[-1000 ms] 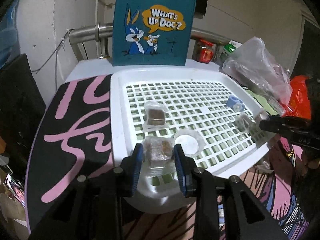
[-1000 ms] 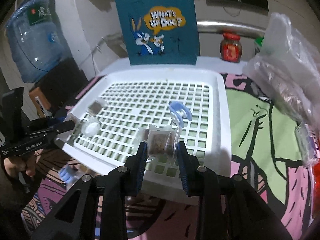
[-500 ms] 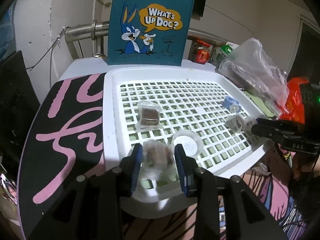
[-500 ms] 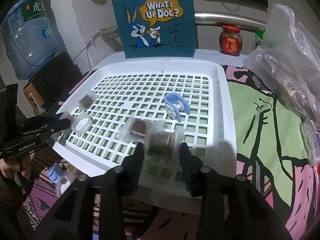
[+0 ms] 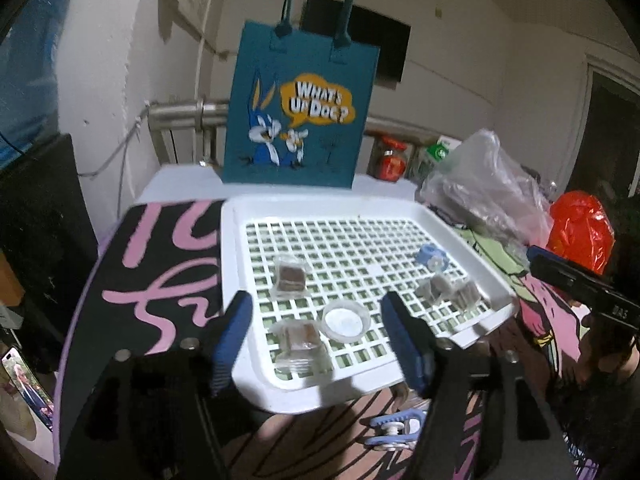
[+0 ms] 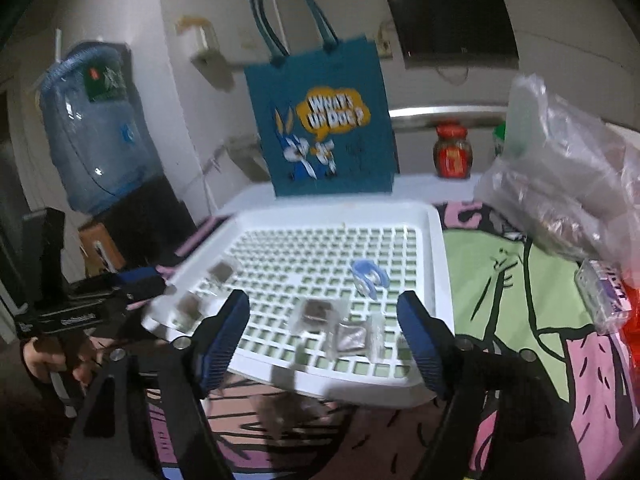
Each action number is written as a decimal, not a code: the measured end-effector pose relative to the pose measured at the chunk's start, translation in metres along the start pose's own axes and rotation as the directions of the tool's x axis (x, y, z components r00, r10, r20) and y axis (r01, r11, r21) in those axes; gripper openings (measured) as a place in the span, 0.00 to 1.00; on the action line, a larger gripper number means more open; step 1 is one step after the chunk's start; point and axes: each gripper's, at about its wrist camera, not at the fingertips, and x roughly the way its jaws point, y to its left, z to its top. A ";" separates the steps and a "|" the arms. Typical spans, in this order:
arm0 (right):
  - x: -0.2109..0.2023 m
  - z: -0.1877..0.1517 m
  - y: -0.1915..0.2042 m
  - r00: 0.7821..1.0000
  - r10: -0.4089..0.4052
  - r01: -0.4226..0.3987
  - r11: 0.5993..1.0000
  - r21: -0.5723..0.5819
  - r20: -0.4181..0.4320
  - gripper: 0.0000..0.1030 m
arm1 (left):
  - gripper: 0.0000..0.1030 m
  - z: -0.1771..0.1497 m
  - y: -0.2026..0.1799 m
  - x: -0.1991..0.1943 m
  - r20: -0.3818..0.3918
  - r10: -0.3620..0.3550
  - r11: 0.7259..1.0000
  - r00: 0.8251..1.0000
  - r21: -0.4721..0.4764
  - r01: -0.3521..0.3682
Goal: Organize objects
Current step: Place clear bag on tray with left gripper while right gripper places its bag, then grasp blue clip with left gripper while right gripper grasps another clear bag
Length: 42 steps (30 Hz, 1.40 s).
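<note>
A white slotted tray (image 5: 256, 384) (image 6: 436, 248) lies on the cartoon tablecloth. My left gripper (image 5: 320, 340) is open, its jaws wide apart above the tray's near edge. A clear packet with a brown block (image 5: 300, 342) lies free between them, next to a clear round lid (image 5: 345, 320). A second packet (image 5: 289, 276) lies farther in. My right gripper (image 6: 324, 336) is open too. Two clear packets (image 6: 352, 338) (image 6: 316, 312) lie loose on the tray ahead of it. A blue clip (image 6: 369, 276) (image 5: 430, 258) rests on the grid.
A teal Bugs Bunny bag (image 5: 300, 120) stands behind the tray. Plastic bags (image 5: 484, 188) and a red bag (image 5: 580, 232) crowd the right. A red-lidded jar (image 6: 454, 152) and a water jug (image 6: 92, 128) stand at the back. A blue clip (image 5: 394, 434) lies below the tray.
Both grippers opened and let go of their packets, which now lie on the tray. Both grippers pulled back and up from the tray.
</note>
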 end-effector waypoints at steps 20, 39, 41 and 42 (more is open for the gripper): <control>-0.023 -0.041 0.020 0.997 0.056 -0.060 0.994 -0.089 -0.048 0.82 | 0.69 -0.038 -0.022 -0.020 -0.072 -0.072 0.994 0.995 0.077 0.078; 0.027 -0.060 0.020 0.947 0.053 -0.085 0.993 -0.088 -0.318 0.81 | 0.68 -0.058 -0.034 0.018 -0.286 -0.143 0.986 0.948 0.043 0.162; 0.033 -0.059 0.020 0.942 0.044 -0.082 0.992 -0.099 -0.334 0.81 | 0.55 -0.059 -0.034 0.021 -0.299 -0.154 0.985 0.942 0.032 0.171; 0.036 -0.059 0.021 0.939 0.038 -0.078 0.991 -0.106 -0.341 0.80 | 0.52 -0.060 -0.033 0.023 -0.310 -0.165 0.983 0.936 0.023 0.181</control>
